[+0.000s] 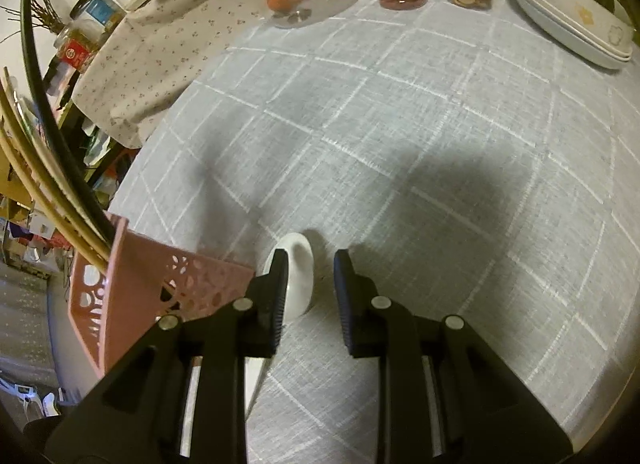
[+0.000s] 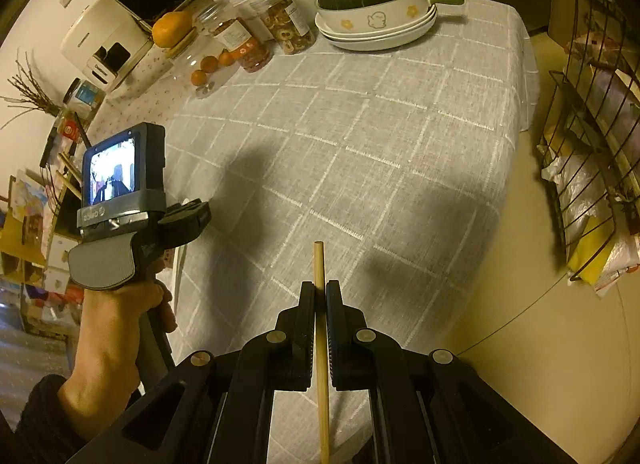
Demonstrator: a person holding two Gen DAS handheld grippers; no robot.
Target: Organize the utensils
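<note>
Black jaws of the left gripper [image 1: 310, 264] stand part-open astride a white ceramic spoon [image 1: 298, 276] lying on the grey checked tablecloth [image 1: 400, 124] beside the pink utensil holder [image 1: 132, 284]; whether the pads touch it I cannot tell. Glazed and rigid, it looks slippery and chippable, so a grip across the narrow handle seems safest. Over the same cloth, the right gripper [image 2: 320, 296] is clamped on a wooden chopstick [image 2: 320, 304], light and stiff, held near its upper end.

Grey checked tablecloth [image 1: 400, 136] bears white spoon [image 1: 298, 276], plates [image 1: 560, 28].
</note>
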